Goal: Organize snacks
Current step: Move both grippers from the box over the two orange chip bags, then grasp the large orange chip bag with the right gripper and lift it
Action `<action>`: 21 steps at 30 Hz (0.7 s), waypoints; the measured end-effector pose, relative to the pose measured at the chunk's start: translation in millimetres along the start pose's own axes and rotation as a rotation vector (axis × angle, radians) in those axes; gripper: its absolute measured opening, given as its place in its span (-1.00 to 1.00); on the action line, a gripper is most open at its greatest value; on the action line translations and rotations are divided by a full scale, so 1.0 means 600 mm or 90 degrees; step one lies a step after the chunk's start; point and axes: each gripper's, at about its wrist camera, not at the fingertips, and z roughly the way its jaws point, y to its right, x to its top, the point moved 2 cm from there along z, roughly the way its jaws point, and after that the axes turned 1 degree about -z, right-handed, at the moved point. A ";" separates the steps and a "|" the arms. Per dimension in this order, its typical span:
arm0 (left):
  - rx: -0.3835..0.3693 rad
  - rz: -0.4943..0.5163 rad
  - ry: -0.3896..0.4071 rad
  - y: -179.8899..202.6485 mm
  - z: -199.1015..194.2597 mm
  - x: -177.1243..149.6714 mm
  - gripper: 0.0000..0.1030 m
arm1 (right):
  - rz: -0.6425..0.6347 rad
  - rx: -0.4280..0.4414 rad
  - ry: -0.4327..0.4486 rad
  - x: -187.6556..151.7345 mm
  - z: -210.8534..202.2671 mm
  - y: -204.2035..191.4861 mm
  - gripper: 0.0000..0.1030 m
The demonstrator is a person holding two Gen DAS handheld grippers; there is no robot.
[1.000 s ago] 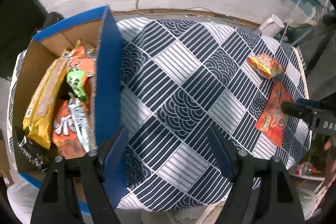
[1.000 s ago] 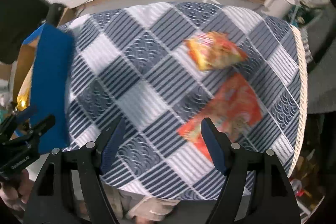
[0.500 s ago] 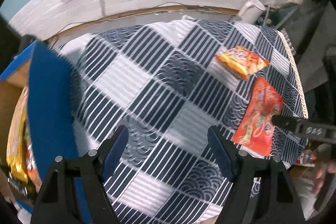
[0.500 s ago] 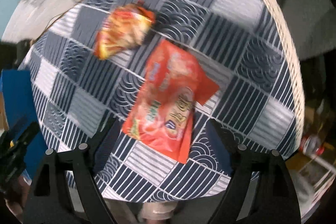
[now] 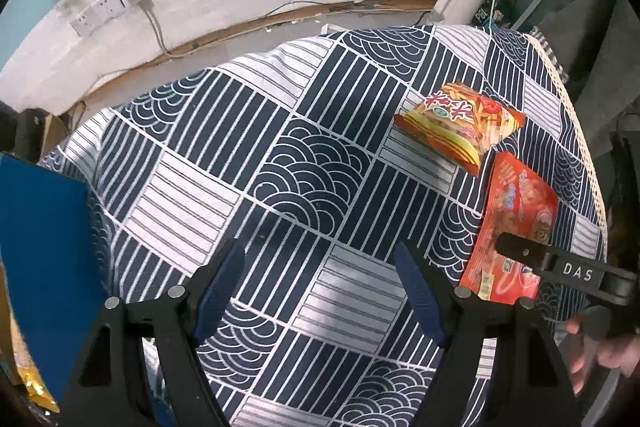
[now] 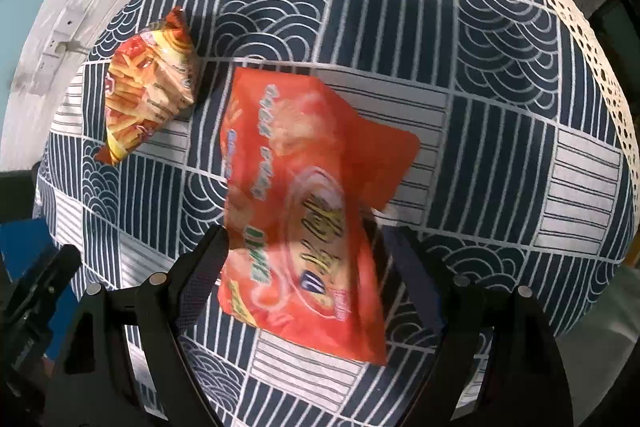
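Red crinkly film of the snack packet is straddled by the spread right gripper; closure mid-packet is advised, squarely.

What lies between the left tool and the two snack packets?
In the left wrist view, only bare patterned tablecloth separates the left tool from the fries packet and red packet.

I see the table under a navy patterned cloth, with a red packet and fries packet lying close together.
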 end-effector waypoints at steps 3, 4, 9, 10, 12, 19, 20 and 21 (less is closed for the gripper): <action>-0.014 -0.014 -0.005 -0.007 0.005 0.003 0.53 | -0.019 -0.024 0.004 0.003 0.001 -0.016 0.62; -0.015 -0.020 -0.003 -0.009 0.006 0.004 0.53 | -0.025 -0.032 0.007 0.003 0.004 -0.018 0.62; -0.022 -0.038 0.011 -0.015 0.008 0.010 0.53 | -0.039 -0.057 -0.003 0.008 0.015 -0.047 0.62; -0.025 -0.039 0.010 -0.015 0.009 0.013 0.53 | -0.040 -0.063 -0.003 0.009 0.018 -0.050 0.62; -0.028 -0.039 0.009 -0.013 0.012 0.016 0.53 | -0.042 -0.076 -0.003 0.010 0.022 -0.054 0.62; 0.003 -0.003 0.012 0.007 0.041 0.020 0.53 | -0.075 -0.132 0.017 0.007 0.044 -0.109 0.64; 0.005 0.004 0.011 0.011 0.045 0.021 0.53 | -0.087 -0.141 0.020 -0.002 0.048 -0.122 0.64; 0.005 0.007 0.013 0.014 0.047 0.022 0.53 | -0.102 -0.152 0.025 -0.006 0.050 -0.128 0.64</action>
